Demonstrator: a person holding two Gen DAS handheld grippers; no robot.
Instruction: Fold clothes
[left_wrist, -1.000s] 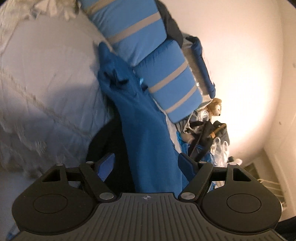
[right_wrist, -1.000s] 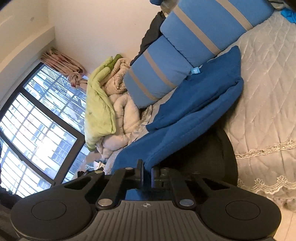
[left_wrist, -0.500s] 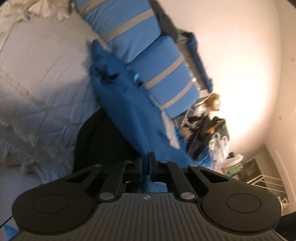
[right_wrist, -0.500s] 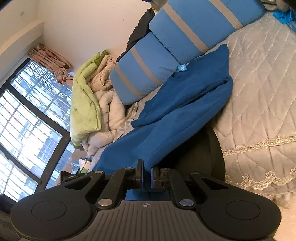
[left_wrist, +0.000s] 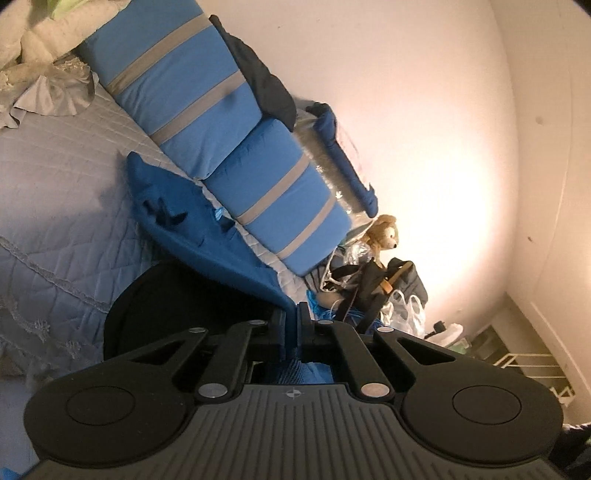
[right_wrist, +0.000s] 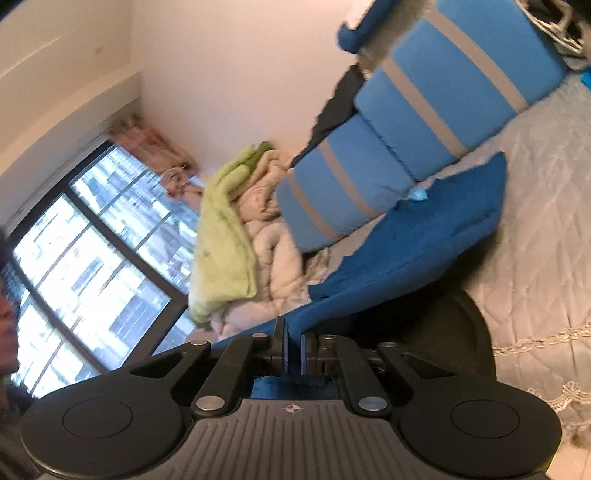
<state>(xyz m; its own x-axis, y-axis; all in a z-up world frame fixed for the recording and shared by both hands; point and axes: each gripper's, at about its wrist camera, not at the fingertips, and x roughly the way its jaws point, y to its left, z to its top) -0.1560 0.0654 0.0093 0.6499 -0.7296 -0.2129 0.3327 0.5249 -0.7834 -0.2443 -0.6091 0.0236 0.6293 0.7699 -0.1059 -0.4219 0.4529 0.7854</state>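
A dark blue garment (left_wrist: 207, 236) lies stretched over the quilted bed (left_wrist: 55, 206), its far end near the striped pillows. My left gripper (left_wrist: 292, 325) is shut on one near corner of the garment and holds it off the bed. In the right wrist view the same garment (right_wrist: 417, 243) runs up to my right gripper (right_wrist: 292, 343), which is shut on the other near corner. A black garment (left_wrist: 177, 295) lies under the blue one; it also shows in the right wrist view (right_wrist: 424, 325).
Two blue pillows with grey stripes (left_wrist: 221, 147) lie along the wall. A teddy bear (left_wrist: 382, 236), bags and clutter sit beside the bed. Green and beige duvets (right_wrist: 240, 236) are heaped by a large window (right_wrist: 85, 266). The bed's lace edge (right_wrist: 546, 339) is at right.
My left gripper has shut on the blue garment's corner; it was open a second ago. Both grippers have lifted and pulled back, raising the near edge. The right stayed shut.
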